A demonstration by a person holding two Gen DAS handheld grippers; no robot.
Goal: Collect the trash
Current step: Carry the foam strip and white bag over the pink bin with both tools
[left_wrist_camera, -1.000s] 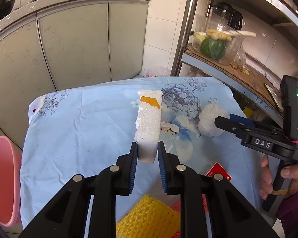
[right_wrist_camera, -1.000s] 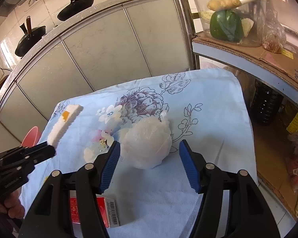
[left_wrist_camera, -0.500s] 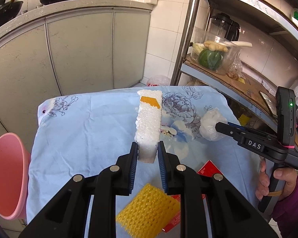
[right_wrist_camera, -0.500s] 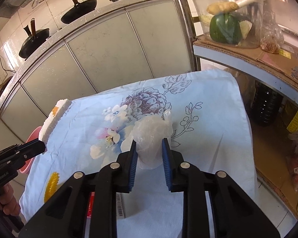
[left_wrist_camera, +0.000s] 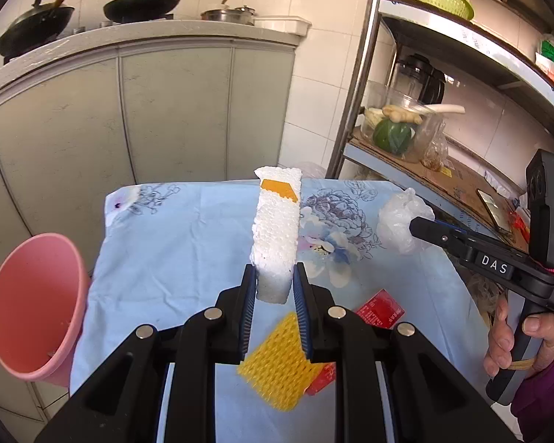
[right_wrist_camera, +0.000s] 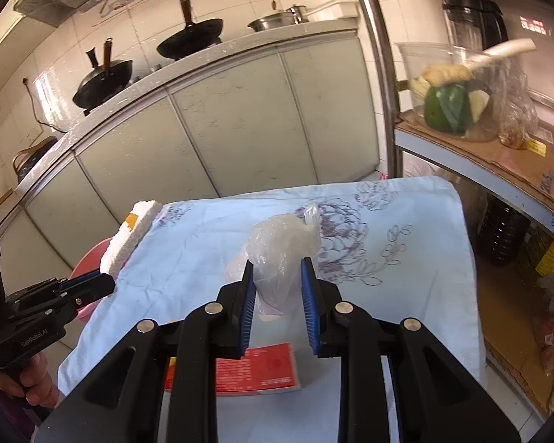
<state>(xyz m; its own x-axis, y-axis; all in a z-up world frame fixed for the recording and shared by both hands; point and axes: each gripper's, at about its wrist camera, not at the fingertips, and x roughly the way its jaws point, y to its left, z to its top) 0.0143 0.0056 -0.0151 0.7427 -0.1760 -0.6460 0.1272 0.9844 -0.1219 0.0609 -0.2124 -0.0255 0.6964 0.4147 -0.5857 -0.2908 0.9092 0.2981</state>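
My left gripper (left_wrist_camera: pixel 275 289) is shut on the near end of a long white foam block (left_wrist_camera: pixel 277 229) with an orange patch, held up above the table. My right gripper (right_wrist_camera: pixel 278 288) is shut on a crumpled clear plastic bag (right_wrist_camera: pixel 280 251), lifted off the cloth. That bag (left_wrist_camera: pixel 400 221) also shows in the left wrist view at the tip of the right gripper, and the foam block (right_wrist_camera: pixel 129 238) shows at the left in the right wrist view. A pink bin (left_wrist_camera: pixel 33 306) stands at the table's left side.
A yellow foam net (left_wrist_camera: pixel 280 365) and a red packet (left_wrist_camera: pixel 380 308) lie on the blue flowered cloth (left_wrist_camera: pixel 173 243). The red packet (right_wrist_camera: pixel 255 369) lies under my right gripper. Grey cabinets stand behind, a metal shelf rack (left_wrist_camera: pixel 362 85) with jars at the right.
My right gripper closed on the plastic bag and raised it. Both grippers have risen and drawn back from the table, the left still carrying the foam block; the pink bin shows more.
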